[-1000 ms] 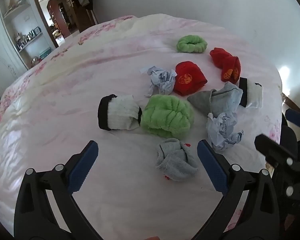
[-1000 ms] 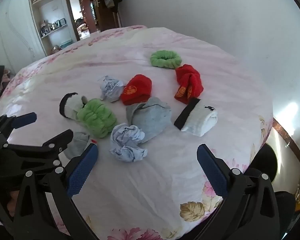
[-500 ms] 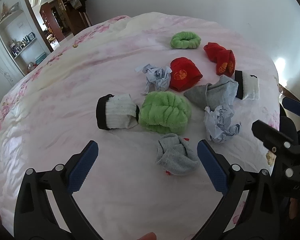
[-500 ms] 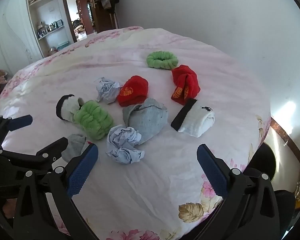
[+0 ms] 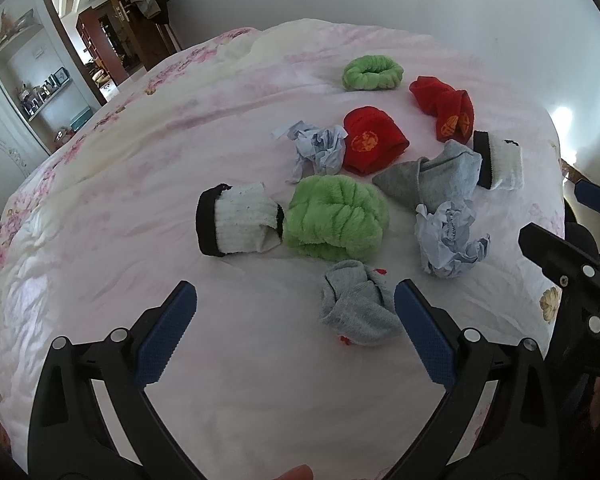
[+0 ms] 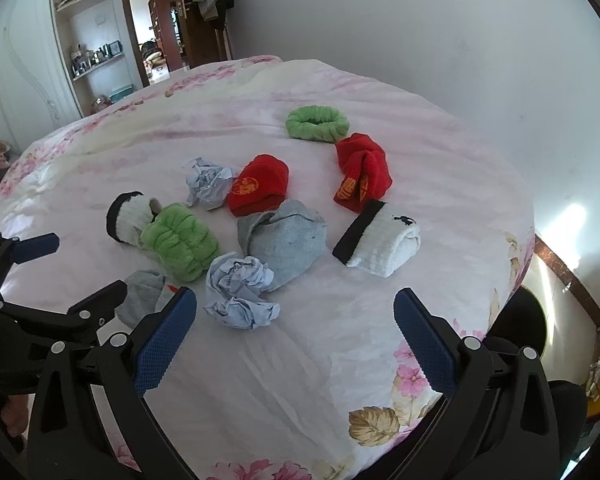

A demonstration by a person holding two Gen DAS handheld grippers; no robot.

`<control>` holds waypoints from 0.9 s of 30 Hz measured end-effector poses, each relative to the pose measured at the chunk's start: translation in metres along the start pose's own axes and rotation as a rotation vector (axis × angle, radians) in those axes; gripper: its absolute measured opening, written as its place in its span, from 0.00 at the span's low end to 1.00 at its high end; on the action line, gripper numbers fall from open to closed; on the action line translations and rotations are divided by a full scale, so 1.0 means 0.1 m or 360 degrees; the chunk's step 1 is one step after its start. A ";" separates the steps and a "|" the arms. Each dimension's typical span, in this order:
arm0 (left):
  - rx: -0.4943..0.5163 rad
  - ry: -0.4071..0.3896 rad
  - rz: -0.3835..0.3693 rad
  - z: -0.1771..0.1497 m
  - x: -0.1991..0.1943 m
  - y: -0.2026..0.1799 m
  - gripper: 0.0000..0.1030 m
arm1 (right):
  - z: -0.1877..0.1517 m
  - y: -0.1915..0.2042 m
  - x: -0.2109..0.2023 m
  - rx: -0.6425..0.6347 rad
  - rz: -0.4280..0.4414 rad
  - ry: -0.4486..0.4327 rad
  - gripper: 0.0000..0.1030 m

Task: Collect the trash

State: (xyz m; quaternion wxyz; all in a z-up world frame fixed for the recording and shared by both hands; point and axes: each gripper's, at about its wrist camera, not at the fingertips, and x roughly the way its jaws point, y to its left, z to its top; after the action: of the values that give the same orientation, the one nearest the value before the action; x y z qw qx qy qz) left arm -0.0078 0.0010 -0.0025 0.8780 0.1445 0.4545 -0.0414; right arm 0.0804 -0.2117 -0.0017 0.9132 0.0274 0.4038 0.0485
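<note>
Two crumpled pale-blue paper balls lie on the bed among socks. The near ball (image 5: 450, 238) (image 6: 240, 290) sits beside a grey sock. The far ball (image 5: 320, 148) (image 6: 210, 184) lies next to a red sock. My left gripper (image 5: 296, 332) is open and empty, hovering over the bed just short of a small grey sock (image 5: 356, 306). My right gripper (image 6: 296, 334) is open and empty, with the near paper ball just ahead of its left finger. The left gripper also shows in the right wrist view (image 6: 40, 280).
Rolled socks are scattered on the pink floral bedspread (image 6: 260, 400): two green (image 5: 336, 216) (image 5: 372, 72), two red (image 5: 372, 146) (image 5: 446, 106), two white with black cuffs (image 5: 236, 224) (image 5: 498, 160), a larger grey one (image 5: 432, 180). The bed edge drops off at right (image 6: 512, 280).
Both grippers have drifted slightly toward the pile, so the socks and paper balls sit a bit closer in view. Both stay open and empty.
</note>
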 end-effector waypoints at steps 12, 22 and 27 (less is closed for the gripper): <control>-0.0007 0.0014 0.0034 0.00 0.03 0.05 0.94 | -0.02 -0.02 0.04 0.0015 -0.0009 0.0022 0.92; 0.0016 0.0029 0.0034 -0.01 0.06 0.02 0.94 | -0.03 -0.01 0.05 0.0006 -0.0028 0.0030 0.92; 0.0025 0.0037 0.0032 -0.01 0.07 0.00 0.94 | -0.03 -0.01 0.07 0.0009 -0.0029 0.0041 0.92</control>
State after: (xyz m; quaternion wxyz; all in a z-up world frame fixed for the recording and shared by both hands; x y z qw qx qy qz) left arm -0.0048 0.0021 -0.0086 0.8718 0.1563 0.4629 -0.0343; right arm 0.0830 -0.2122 -0.0087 0.9083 0.0256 0.4157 0.0395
